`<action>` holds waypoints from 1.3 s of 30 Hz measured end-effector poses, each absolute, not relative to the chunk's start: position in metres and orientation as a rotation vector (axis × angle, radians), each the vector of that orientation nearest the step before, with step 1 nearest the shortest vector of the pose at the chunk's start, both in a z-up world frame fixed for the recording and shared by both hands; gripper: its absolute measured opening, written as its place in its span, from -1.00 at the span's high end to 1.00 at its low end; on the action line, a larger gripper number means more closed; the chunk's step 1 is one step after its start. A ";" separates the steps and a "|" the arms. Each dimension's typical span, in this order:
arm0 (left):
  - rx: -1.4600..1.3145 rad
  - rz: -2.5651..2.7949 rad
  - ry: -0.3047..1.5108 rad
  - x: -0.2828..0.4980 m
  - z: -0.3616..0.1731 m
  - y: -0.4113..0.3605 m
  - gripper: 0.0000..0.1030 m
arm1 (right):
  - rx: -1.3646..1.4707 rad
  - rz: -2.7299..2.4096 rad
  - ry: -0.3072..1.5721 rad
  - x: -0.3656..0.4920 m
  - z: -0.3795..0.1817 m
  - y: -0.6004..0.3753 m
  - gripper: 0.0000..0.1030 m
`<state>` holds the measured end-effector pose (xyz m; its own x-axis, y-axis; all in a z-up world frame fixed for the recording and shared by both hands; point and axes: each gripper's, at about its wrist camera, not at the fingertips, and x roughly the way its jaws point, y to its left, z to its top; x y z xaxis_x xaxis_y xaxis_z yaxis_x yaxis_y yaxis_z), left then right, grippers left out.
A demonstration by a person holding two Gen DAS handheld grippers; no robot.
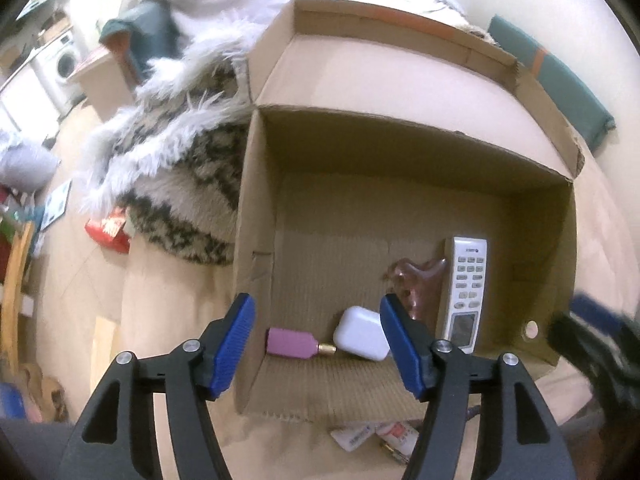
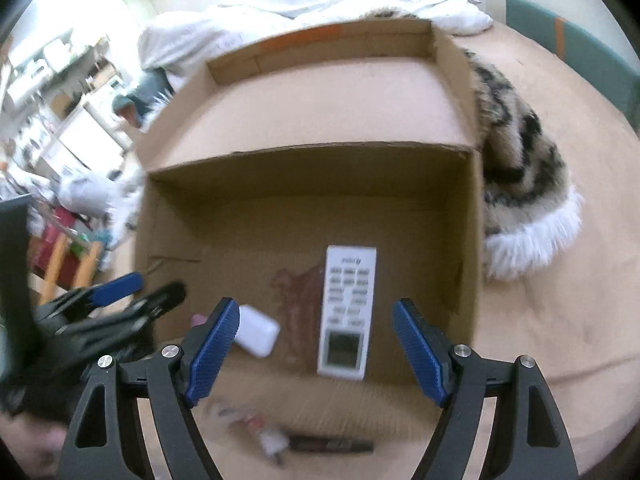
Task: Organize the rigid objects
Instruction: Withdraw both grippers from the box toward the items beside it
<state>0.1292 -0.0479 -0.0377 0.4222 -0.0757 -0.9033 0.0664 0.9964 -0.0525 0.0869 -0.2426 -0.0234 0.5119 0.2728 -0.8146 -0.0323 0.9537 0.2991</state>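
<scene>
Both tools hang spread and empty above the box (image 1: 400,208). Ahead of the left tool (image 1: 316,344), 4 things lie inside: remote (image 1: 466,292), white case (image 1: 360,334), pink bottle (image 1: 290,342), brown piece (image 1: 416,276). Under the right tool (image 2: 316,350), a marker (image 2: 332,446) and tube (image 2: 272,438) wait outside.
</scene>
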 end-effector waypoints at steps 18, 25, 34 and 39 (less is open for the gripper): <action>-0.072 0.218 1.171 0.114 -0.010 -0.045 -0.21 | 0.363 0.227 0.963 0.012 -0.015 -0.266 -0.63; -0.083 0.266 1.174 0.104 -0.010 -0.033 -0.21 | 0.483 0.298 0.984 0.013 -0.018 -0.274 -0.63; -0.077 0.226 1.163 0.096 -0.007 -0.036 -0.21 | 0.485 0.269 1.012 0.014 -0.024 -0.278 -0.63; -0.080 0.184 1.162 0.087 -0.009 -0.039 -0.21 | 0.511 0.239 1.029 0.014 -0.030 -0.285 -0.63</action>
<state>0.0870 -0.0386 -0.0089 0.3842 0.1028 -0.9175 -0.1850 0.9822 0.0326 0.0139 -0.2848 -0.0297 0.5035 0.4222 -0.7538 0.0461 0.8581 0.5114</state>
